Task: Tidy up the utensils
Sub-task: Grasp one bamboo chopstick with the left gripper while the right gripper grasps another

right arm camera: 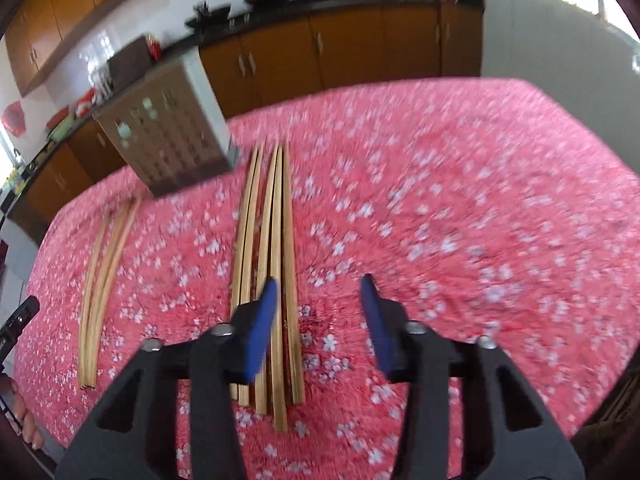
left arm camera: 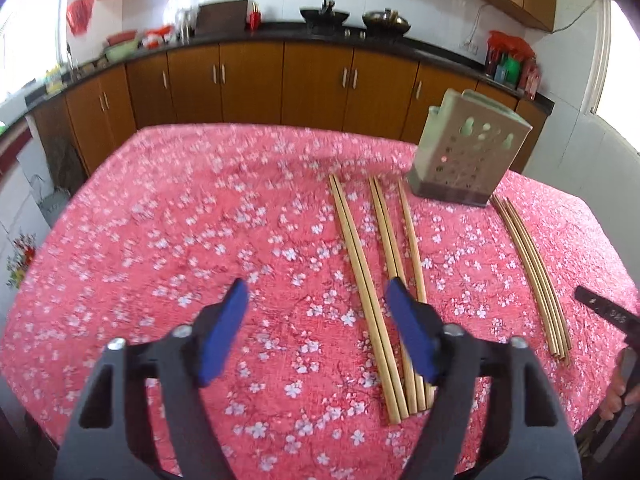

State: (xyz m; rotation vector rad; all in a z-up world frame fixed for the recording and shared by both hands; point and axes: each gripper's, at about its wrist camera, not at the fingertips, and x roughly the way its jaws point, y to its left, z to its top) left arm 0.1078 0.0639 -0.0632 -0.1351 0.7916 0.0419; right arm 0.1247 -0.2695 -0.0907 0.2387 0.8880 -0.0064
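Grippers, left (left arm camera: 316,300) and right (right arm camera: 318,296), tilt down, jaws apart, over chopsticks (right arm camera: 276,264).

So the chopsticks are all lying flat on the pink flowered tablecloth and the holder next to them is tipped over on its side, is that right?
Not quite. The holder stands upright on the tablecloth, as the left wrist view shows. The chopsticks do lie flat on the cloth.

The table (left arm camera: 200,240) wears a pink-red cloth scattered with small white blossoms. Beyond the jaws of the left gripper (left arm camera: 316,300), whose pads are deep blue on black arms, lie pale tan chopsticks (left arm camera: 360,272). The holder (left arm camera: 468,152) farther off is grey-beige, patterned with cut-out holes showing pale green. The right gripper (right arm camera: 318,292) has the same blue pads and black frame.
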